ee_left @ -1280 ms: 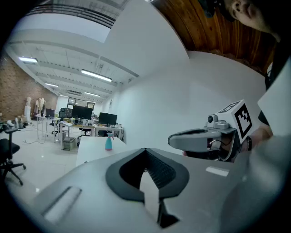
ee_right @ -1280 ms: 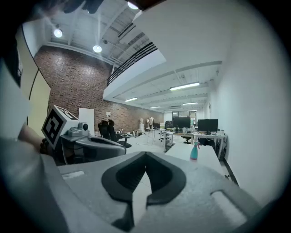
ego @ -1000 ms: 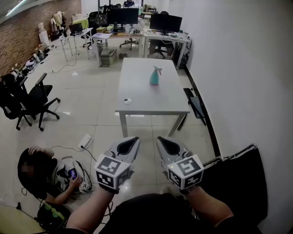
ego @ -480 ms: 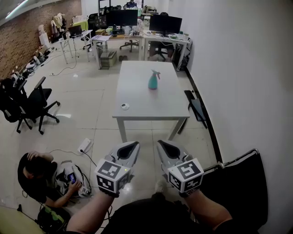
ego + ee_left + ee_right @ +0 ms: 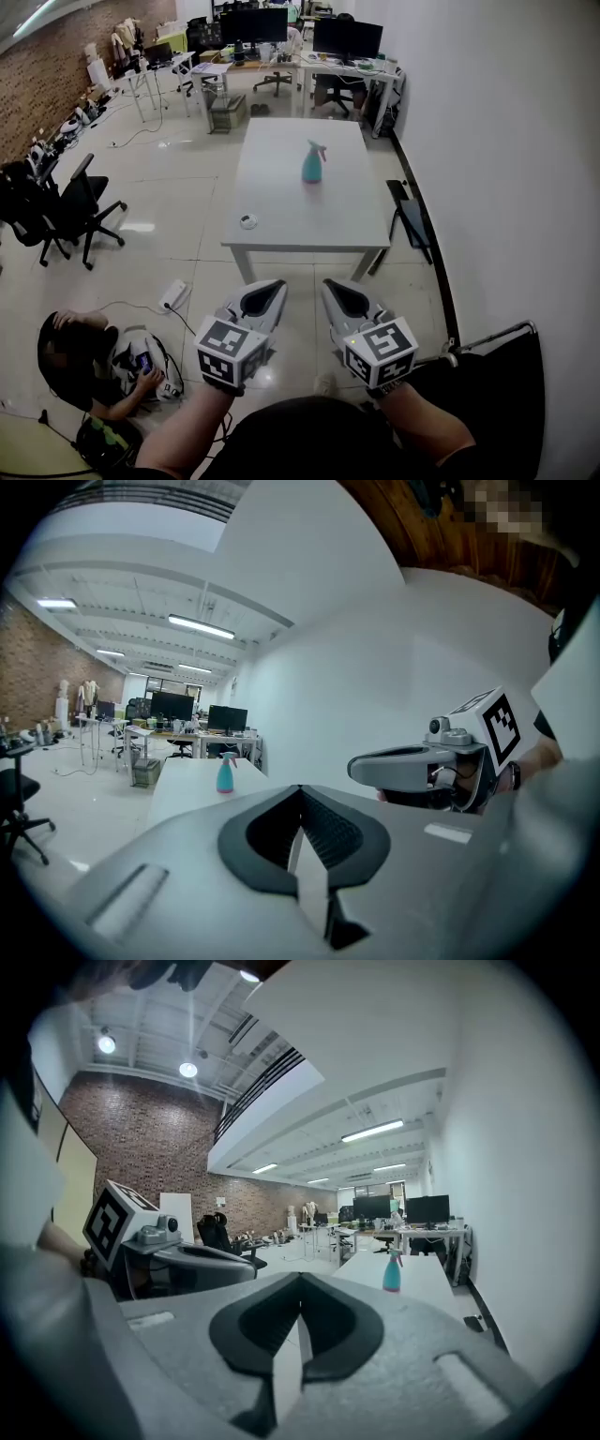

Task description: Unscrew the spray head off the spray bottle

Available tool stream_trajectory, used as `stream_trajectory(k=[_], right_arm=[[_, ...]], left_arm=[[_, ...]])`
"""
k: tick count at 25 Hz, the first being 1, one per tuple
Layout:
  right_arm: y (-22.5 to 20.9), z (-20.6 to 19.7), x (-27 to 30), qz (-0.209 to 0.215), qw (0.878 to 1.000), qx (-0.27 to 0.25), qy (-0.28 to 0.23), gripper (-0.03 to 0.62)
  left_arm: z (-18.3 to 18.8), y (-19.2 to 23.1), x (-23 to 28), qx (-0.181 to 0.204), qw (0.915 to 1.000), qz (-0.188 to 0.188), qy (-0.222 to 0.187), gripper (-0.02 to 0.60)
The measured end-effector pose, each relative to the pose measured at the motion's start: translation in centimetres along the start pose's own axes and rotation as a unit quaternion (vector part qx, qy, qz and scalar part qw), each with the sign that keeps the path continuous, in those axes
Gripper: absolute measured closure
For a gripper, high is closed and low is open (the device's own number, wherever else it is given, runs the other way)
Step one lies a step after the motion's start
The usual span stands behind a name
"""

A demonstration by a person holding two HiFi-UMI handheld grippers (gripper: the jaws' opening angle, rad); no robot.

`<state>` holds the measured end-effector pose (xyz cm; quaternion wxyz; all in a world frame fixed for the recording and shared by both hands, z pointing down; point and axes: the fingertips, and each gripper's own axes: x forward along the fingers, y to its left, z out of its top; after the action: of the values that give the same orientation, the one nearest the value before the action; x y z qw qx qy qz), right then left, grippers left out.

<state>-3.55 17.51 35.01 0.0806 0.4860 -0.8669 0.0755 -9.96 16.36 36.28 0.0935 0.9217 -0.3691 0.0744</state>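
A teal spray bottle [image 5: 313, 162] with a pale spray head stands upright on the white table [image 5: 291, 211], toward its far half. It also shows small in the left gripper view as the spray bottle [image 5: 225, 772] and in the right gripper view as the spray bottle [image 5: 391, 1273]. My left gripper [image 5: 265, 294] and right gripper [image 5: 337, 293] are held side by side over the floor, well short of the table's near edge. Both are shut with nothing between the jaws. Each gripper view shows the other gripper beside it.
A small white round object [image 5: 247, 221] lies near the table's front left. A person [image 5: 80, 352] crouches on the floor at lower left beside a power strip [image 5: 174, 293]. Black office chairs [image 5: 56, 202] stand left. A dark folded frame [image 5: 411, 220] leans right of the table. Desks with monitors [image 5: 272, 33] line the back.
The view has shifted slightly and the table now sits a little closer and lower in the head view. Both grippers keep the same shut pose side by side.
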Motion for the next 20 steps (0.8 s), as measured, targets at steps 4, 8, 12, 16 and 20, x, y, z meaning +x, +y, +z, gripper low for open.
stream_trajectory(k=[4,8,12,16,20], right_arm=[[-2.5,0.2,1.0,0.011,1.0,0.003,-0.002,0.603],[-4.9,0.5,1.5,0.019,1.0,0.005,-0.003,0.603],[-6.8,0.5,1.7,0.031,0.999,0.003,-0.005,0.603],[-8.8,0.4,1.7,0.038,0.999,0.005,-0.004,0.603],[-10.2,0.2,1.6,0.042,0.999,0.006,-0.005,0.603]], left_arm=[[0.6,0.3,2.8,0.005,0.9999,0.009,0.006,0.565],[1.1,0.2,5.2,0.011,0.9997,0.018,0.01,0.565],[1.3,0.0,7.2,0.011,0.9995,0.027,0.013,0.565],[1.4,-0.4,9.2,0.009,0.9992,0.034,0.018,0.565],[1.2,-1.2,10.4,0.012,0.999,0.035,0.024,0.565]])
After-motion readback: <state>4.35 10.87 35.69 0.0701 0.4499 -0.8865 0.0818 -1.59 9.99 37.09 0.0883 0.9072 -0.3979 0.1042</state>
